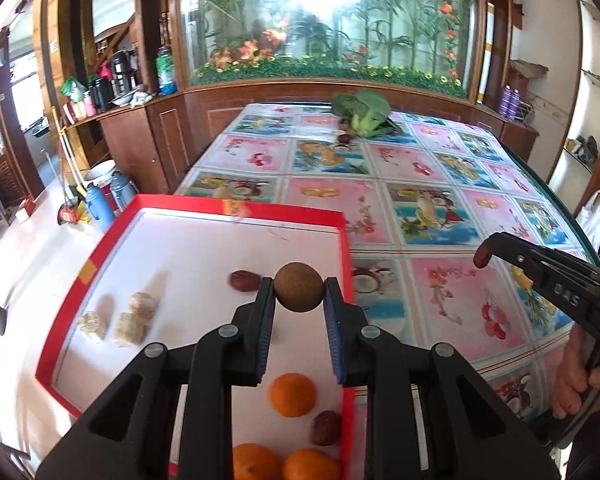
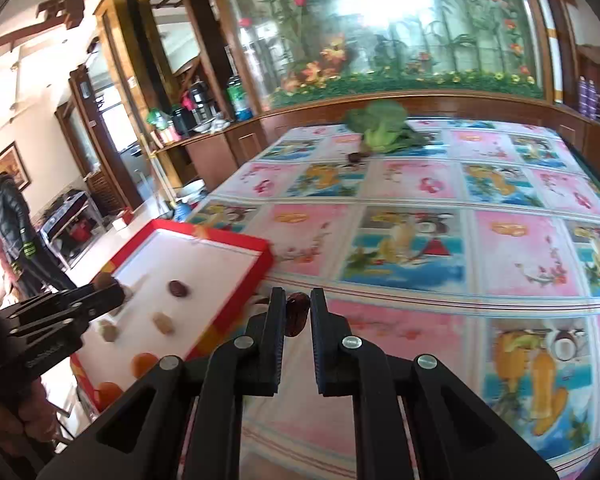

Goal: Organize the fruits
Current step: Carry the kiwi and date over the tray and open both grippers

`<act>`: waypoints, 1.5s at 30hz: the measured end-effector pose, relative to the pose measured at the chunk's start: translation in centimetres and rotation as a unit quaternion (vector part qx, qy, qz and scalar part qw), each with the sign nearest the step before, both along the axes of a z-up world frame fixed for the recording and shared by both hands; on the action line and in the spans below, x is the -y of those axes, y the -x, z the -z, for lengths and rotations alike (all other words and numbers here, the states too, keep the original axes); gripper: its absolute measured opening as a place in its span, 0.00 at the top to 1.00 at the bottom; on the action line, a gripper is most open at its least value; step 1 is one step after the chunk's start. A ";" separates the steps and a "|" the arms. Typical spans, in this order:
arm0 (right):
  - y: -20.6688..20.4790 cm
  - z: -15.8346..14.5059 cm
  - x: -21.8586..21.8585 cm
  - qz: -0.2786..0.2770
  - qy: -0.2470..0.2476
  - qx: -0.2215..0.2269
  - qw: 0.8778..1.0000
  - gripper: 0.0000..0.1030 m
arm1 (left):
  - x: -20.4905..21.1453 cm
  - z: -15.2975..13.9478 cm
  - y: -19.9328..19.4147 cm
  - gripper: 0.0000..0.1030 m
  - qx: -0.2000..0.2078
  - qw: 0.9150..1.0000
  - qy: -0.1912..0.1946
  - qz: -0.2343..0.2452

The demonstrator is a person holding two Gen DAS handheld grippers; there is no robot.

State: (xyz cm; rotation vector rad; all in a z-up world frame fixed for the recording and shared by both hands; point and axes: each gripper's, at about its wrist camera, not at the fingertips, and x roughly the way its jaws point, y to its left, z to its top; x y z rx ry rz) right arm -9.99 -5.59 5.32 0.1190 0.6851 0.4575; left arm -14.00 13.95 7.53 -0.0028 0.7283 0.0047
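While a glossy tablecloth printed with fruit squares covers the table, a shallow red-rimmed tray with a smooth white floor holds round oranges, wrinkled red dates and crumbly beige blocks. Above it, the left gripper pinches a rough brown ball; beside the tray, the right gripper clamps a dark date.
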 end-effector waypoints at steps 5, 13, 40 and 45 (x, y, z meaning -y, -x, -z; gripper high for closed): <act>0.1 -0.6 -3.2 -0.037 -0.005 0.001 0.999 0.90 | -2.1 0.1 0.5 0.74 0.002 1.000 -0.001 -0.026; 0.1 -1.1 -8.4 -0.087 0.001 0.006 0.996 0.90 | -5.2 0.5 0.9 0.74 0.003 0.998 -0.009 -0.069; 0.4 1.3 -15.9 -0.149 0.042 -0.017 0.988 0.90 | -10.3 2.4 0.2 0.74 -0.015 0.991 -0.015 -0.130; 0.1 1.6 -16.1 -0.147 0.044 -0.022 0.988 0.90 | -10.6 2.7 -0.2 0.74 -0.021 0.991 -0.014 -0.133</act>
